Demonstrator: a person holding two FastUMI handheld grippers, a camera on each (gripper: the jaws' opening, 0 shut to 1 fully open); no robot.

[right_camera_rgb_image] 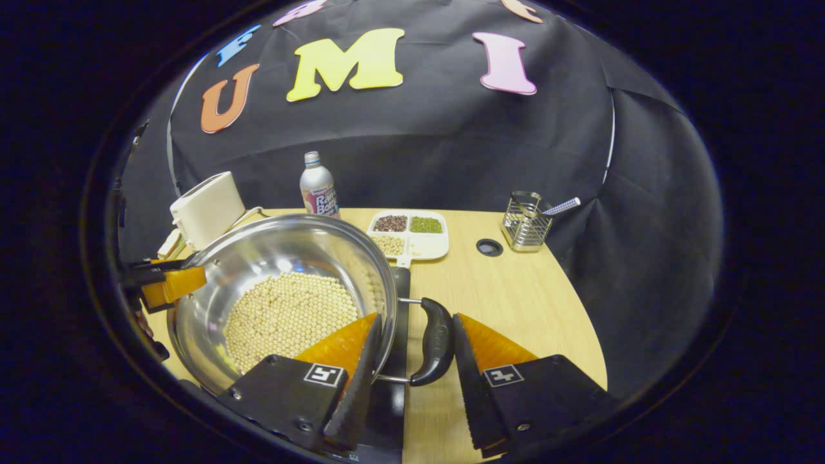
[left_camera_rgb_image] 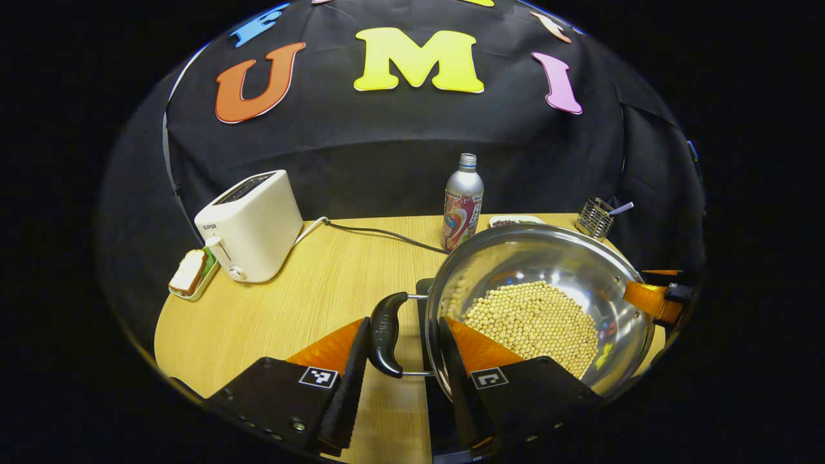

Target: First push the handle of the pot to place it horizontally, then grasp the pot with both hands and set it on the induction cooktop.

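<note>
A steel pot (left_camera_rgb_image: 548,258) holding soybeans (left_camera_rgb_image: 535,322) sits over the dark induction cooktop (left_camera_rgb_image: 423,290); I cannot tell whether it touches. My left gripper (left_camera_rgb_image: 405,322) clamps the pot's black left handle (left_camera_rgb_image: 387,335): the outer finger lies against the handle and the inner finger reaches over the rim. My right gripper (right_camera_rgb_image: 416,317) holds the right handle (right_camera_rgb_image: 435,341) the same way, with the cooktop (right_camera_rgb_image: 401,290) showing beneath. Each view shows a finger of the other gripper at the far handle: fingers (left_camera_rgb_image: 648,298) and fingers (right_camera_rgb_image: 174,283).
A white toaster (left_camera_rgb_image: 251,225) with its cord and a sandwich dish (left_camera_rgb_image: 190,274) stand at the back left. A drink bottle (left_camera_rgb_image: 463,203) is behind the pot. A divided bean tray (right_camera_rgb_image: 412,233), a cable hole (right_camera_rgb_image: 489,247) and a wire rack (right_camera_rgb_image: 525,222) lie at the back right.
</note>
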